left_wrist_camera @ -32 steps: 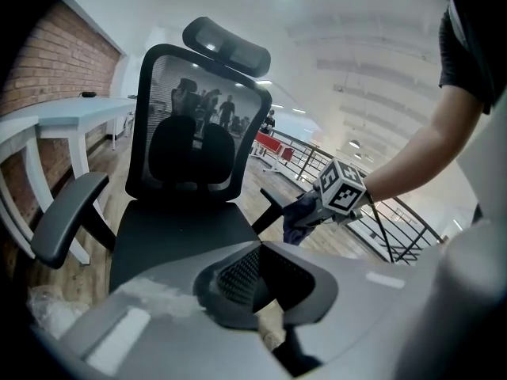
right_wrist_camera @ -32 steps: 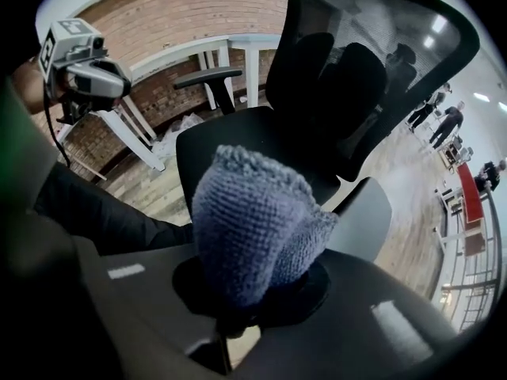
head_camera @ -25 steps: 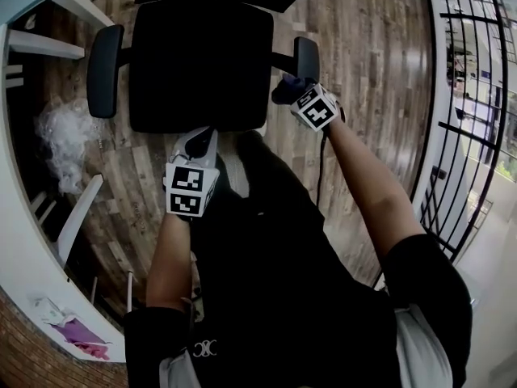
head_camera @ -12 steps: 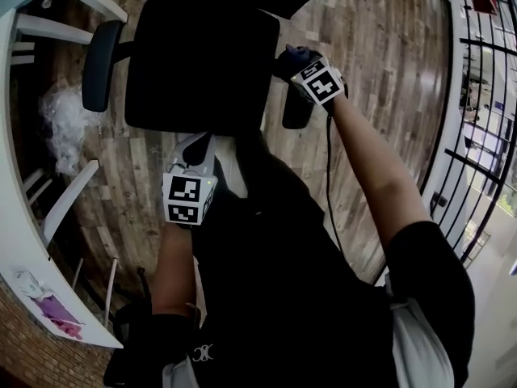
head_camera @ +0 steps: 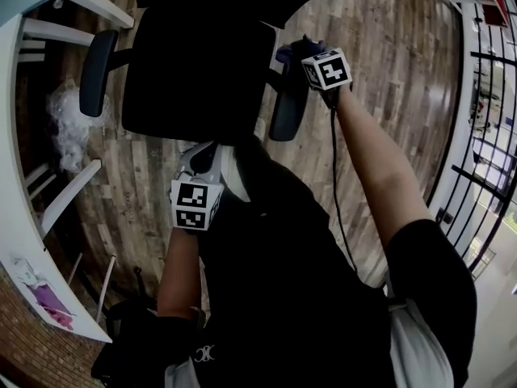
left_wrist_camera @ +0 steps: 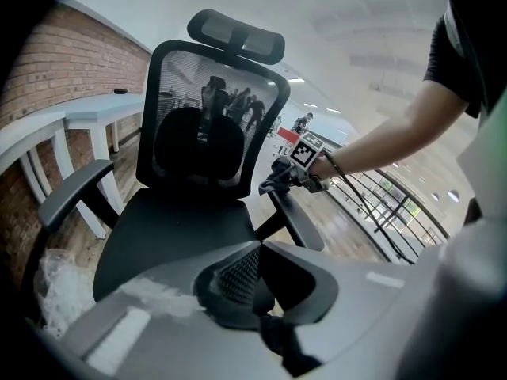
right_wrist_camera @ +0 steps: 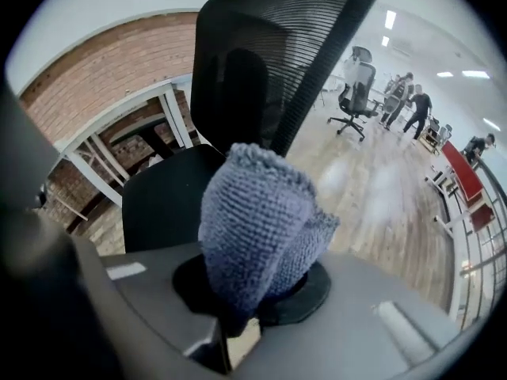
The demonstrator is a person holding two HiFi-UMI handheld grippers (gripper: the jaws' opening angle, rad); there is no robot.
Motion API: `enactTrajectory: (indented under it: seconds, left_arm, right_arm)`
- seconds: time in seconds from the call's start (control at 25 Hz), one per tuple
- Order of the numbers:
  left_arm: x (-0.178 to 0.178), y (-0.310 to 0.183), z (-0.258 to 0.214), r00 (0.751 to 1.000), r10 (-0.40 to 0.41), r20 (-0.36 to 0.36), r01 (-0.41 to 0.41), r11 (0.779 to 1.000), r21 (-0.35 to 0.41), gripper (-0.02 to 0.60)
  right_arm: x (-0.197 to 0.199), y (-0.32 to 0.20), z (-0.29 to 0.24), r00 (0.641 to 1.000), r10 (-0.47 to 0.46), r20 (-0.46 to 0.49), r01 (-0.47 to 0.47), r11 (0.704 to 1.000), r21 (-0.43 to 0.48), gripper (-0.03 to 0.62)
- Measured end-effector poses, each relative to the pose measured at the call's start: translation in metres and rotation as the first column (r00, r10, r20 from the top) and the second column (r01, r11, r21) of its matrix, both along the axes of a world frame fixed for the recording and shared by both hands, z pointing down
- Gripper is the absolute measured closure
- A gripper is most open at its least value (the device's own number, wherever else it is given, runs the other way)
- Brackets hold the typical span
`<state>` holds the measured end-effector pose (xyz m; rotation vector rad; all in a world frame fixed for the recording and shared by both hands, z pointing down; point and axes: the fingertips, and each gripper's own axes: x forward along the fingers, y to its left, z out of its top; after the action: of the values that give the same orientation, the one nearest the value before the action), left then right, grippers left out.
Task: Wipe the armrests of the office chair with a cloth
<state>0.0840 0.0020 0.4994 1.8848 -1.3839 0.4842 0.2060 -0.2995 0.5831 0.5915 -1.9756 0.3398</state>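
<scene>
Right hand-held gripper (head_camera: 300,55) clamps blue cloth (right_wrist_camera: 257,212) against chair's right armrest (head_camera: 288,103); left hand-held gripper (left_wrist_camera: 255,248) closed, empty.

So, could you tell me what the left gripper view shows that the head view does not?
Only the left gripper view: the chair's headrest and the left gripper's closed, empty fingers. Only the head view: a pink item on the white table. Both: the right gripper holding the cloth at the right-hand armrest.

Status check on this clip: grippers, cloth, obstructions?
Right gripper shut on cloth, at far end of armrest. Left gripper shut, empty, near seat front. Nothing in the way.
</scene>
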Motion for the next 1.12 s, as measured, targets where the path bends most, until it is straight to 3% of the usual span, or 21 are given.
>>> enactTrajectory:
  seconds: [0.2,0.64,1.12]
  left_arm:
    - [0.012,-0.011,0.005,0.999,0.035,0.021,-0.035,0.999,-0.015,0.575]
    - [0.04,-0.039,-0.003,0.991,0.124,0.043,-0.124,0.992,-0.006,0.575]
    - [0.05,-0.053,-0.006,0.986,0.164,0.028,-0.164,0.986,-0.001,0.575]
  right_arm:
    - [0.02,0.0,0.008,0.999,0.034,0.033,-0.033,0.999,-0.034,0.537]
    - [0.068,0.027,0.013,0.971,0.213,0.105,-0.204,0.975,-0.092,0.539]
    - [0.095,0.123,0.02,0.982,0.178,0.065,-0.167,0.975,-0.146,0.539]
